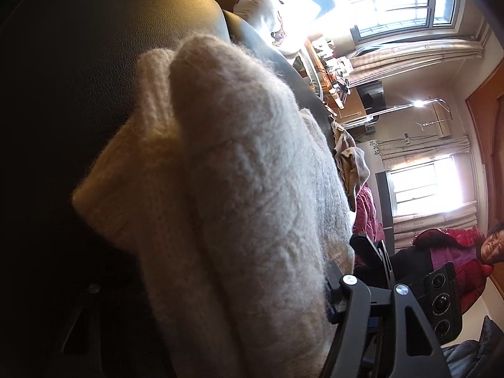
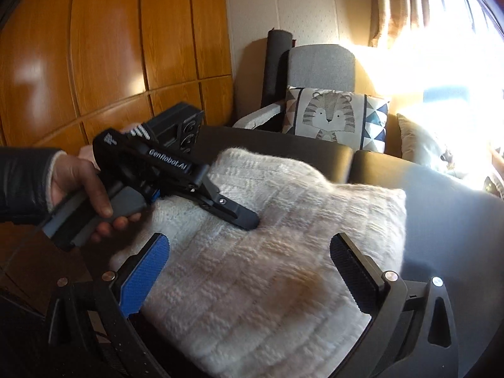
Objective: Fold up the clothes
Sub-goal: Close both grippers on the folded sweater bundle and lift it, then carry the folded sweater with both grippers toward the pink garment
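A folded cream knit sweater point(image 2: 283, 252) lies on a dark leather seat point(image 2: 447, 220). A hand holds my left gripper point(image 2: 249, 219), rolled on its side at the sweater's left edge. One finger lies on top of the knit and the other is hidden beneath. In the left wrist view the sweater point(image 1: 226, 189) fills the space between the jaws, against the upper finger point(image 1: 362, 299). The jaws stand wide around the thick fold. My right gripper point(image 2: 249, 252) hovers open just above the sweater's near part, holding nothing.
A grey armchair point(image 2: 321, 63) with a tiger cushion point(image 2: 330, 116) stands behind the seat, beside a wooden panelled wall point(image 2: 110, 47). More clothes point(image 1: 352, 163) are heaped further along the seat. A person in a red jacket point(image 1: 447, 252) is nearby.
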`<state>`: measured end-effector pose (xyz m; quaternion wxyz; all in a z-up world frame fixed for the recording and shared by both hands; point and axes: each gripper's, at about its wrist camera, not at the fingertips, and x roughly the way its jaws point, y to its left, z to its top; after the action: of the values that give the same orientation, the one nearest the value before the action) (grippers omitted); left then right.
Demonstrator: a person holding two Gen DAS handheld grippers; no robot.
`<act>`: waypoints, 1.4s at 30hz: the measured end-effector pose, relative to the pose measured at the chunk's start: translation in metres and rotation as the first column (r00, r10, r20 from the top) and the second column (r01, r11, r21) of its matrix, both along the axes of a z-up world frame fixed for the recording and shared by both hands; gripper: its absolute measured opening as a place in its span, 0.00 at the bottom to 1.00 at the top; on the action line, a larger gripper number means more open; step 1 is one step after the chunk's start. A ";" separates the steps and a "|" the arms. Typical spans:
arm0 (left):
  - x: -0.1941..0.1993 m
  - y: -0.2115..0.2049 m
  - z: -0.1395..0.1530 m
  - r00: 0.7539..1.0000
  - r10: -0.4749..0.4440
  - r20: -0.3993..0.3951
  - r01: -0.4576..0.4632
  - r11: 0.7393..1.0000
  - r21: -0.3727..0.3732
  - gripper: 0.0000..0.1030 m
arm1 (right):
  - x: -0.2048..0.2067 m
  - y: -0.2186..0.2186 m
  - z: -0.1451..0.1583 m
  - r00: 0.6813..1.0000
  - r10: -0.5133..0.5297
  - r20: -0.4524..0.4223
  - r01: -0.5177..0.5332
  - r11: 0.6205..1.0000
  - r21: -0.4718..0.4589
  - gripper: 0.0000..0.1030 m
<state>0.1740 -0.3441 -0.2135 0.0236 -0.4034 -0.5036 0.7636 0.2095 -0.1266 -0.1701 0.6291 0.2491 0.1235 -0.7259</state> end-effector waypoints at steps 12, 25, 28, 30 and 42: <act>-0.002 -0.003 -0.005 0.998 -0.009 -0.058 0.011 0.999 0.033 0.62 | -0.153 0.039 -0.047 0.782 -0.162 0.601 0.167 0.985 0.049 1.00; -0.005 -0.009 -0.011 0.993 -0.015 -0.117 0.025 0.996 0.087 0.58 | -0.147 -0.010 -0.067 0.762 -0.130 0.634 0.056 0.989 0.135 1.00; -0.007 -0.009 -0.010 0.993 -0.015 -0.118 0.026 0.996 0.090 0.58 | -0.145 -0.017 -0.067 0.747 -0.157 0.647 0.061 0.984 0.168 1.00; -0.009 -0.009 -0.010 0.993 -0.016 -0.117 0.027 0.995 0.095 0.58 | -0.143 -0.022 -0.067 0.731 -0.162 0.663 0.052 0.982 0.182 1.00; -0.014 -0.015 -0.013 0.987 -0.018 -0.158 0.042 0.988 0.147 0.56 | -0.136 -0.046 -0.077 0.586 -0.059 0.808 -0.168 0.967 0.192 1.00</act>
<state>0.1595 -0.3588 -0.2263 0.1046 -0.3472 -0.5499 0.7524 0.0731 -0.1731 -0.2476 0.6022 0.6238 -0.0779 -0.4920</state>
